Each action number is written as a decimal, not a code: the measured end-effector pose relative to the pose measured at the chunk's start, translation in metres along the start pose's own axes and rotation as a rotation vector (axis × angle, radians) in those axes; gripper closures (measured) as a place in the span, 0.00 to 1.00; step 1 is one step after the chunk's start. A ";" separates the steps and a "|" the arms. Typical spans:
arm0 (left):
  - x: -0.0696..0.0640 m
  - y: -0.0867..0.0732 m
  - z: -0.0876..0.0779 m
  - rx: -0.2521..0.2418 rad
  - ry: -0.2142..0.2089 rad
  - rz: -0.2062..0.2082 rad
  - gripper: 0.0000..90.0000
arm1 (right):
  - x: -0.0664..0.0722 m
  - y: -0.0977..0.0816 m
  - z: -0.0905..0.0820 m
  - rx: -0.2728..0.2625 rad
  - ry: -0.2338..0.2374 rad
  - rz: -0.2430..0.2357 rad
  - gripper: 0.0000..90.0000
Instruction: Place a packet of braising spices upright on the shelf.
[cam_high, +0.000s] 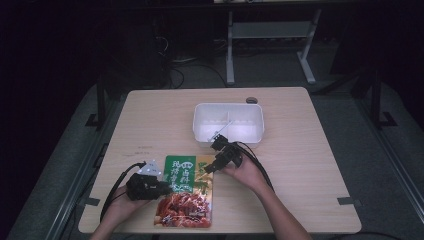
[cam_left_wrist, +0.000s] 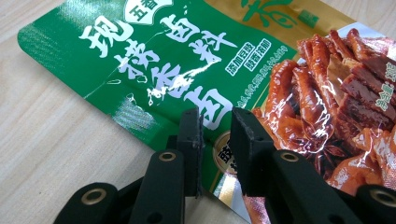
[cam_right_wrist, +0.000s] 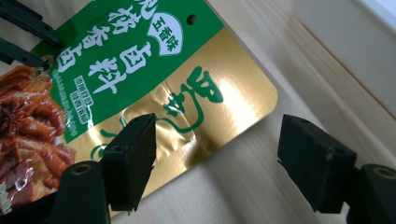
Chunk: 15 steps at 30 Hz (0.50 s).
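Here is the desk (cam_high: 300, 150), pale wood, and flat on its near edge lies a glossy food pouch (cam_high: 186, 192), green and gold at the far end, red braised meat printed on the near end; just beyond its gold corner sits a white tub (cam_high: 228, 124) with a divider down the middle, close to the pouch but apart from it.

The left gripper (cam_high: 150, 186) comes in low at the pouch's left edge, held in the person's left hand (cam_high: 122, 200); in the left gripper view its 2 black jaws stand as near together as they go, and the pouch's edge (cam_left_wrist: 187, 70) runs into the narrow slot between them; they pinch that edge, right where green print meets the red picture.

Over to the right gripper (cam_high: 223, 154), gripped by the right hand (cam_high: 245, 172) at the pouch's far right corner, between pouch and tub; in the right gripper view its jaws (cam_right_wrist: 215, 154) are spread wide; 1 jaw hangs over the gold corner (cam_right_wrist: 224, 107), the other over bare wood beside it; nothing is between the pads but air; the tub's white wall (cam_right_wrist: 345, 46) shows at the upper right.
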<state>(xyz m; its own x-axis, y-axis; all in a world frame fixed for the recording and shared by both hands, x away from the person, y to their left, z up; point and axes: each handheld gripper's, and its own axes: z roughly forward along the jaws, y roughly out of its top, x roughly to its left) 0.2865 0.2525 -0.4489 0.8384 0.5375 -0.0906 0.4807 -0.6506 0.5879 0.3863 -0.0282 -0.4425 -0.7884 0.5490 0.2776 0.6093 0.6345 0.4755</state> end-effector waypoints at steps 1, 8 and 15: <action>0.000 0.000 0.000 0.001 -0.003 -0.002 0.82 | 0.000 0.001 0.002 0.006 -0.002 -0.003 0.31; 0.001 0.000 0.002 0.010 -0.004 0.006 0.82 | 0.001 0.008 0.011 0.027 -0.013 -0.012 0.34; 0.001 0.000 0.003 0.012 -0.001 0.008 0.81 | 0.002 0.009 0.011 0.023 0.005 -0.013 0.39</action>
<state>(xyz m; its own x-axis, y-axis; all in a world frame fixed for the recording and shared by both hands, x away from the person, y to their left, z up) 0.2877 0.2516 -0.4512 0.8424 0.5318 -0.0872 0.4772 -0.6610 0.5790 0.3908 -0.0155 -0.4465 -0.7965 0.5381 0.2758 0.6010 0.6540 0.4595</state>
